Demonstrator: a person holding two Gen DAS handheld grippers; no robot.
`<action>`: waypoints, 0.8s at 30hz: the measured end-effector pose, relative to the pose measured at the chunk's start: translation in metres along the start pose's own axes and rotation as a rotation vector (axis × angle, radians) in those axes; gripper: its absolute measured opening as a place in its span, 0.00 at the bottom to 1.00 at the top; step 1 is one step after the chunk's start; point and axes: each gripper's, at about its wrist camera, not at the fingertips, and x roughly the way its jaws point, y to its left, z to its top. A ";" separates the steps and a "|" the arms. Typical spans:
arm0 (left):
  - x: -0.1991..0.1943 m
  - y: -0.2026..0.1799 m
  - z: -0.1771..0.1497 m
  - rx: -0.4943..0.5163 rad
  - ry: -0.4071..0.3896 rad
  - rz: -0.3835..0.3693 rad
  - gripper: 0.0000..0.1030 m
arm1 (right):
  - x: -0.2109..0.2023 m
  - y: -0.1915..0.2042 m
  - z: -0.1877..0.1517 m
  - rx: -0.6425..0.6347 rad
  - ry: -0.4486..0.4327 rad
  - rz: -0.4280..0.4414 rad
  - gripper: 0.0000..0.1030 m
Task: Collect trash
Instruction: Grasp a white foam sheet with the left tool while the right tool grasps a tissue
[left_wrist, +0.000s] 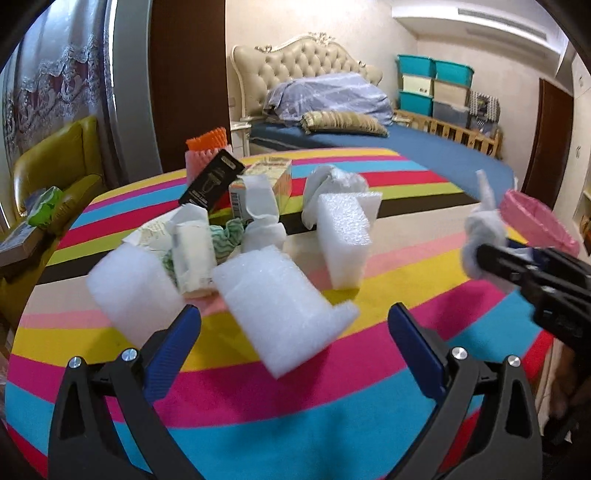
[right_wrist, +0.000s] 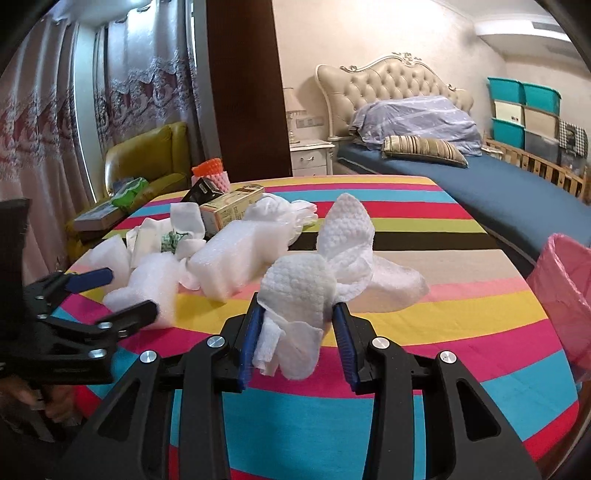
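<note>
The left claw (left_wrist: 293, 325) hung spread over foam scraps (left_wrist: 280, 306) on the striped table (left_wrist: 332, 424), while the right claw (right_wrist: 297, 325) pinched a loosely crumpled tissue (right_wrist: 299, 291) that might slip free short of the pink-lined bin (right_wrist: 565, 295).

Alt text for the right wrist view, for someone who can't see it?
The right gripper is shut on a crumpled white tissue above a striped table. White foam blocks and boxes lie behind; the open left gripper is at left, a pink bin at right.
</note>
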 end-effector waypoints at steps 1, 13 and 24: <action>0.009 -0.003 0.002 0.002 0.018 0.010 0.90 | 0.000 0.000 -0.002 0.001 0.002 0.000 0.36; 0.015 0.004 -0.001 -0.011 -0.001 -0.017 0.62 | 0.009 0.000 -0.010 -0.001 0.039 -0.008 0.36; -0.016 -0.018 -0.003 0.081 -0.131 -0.052 0.62 | 0.008 -0.007 -0.014 -0.006 0.038 -0.051 0.36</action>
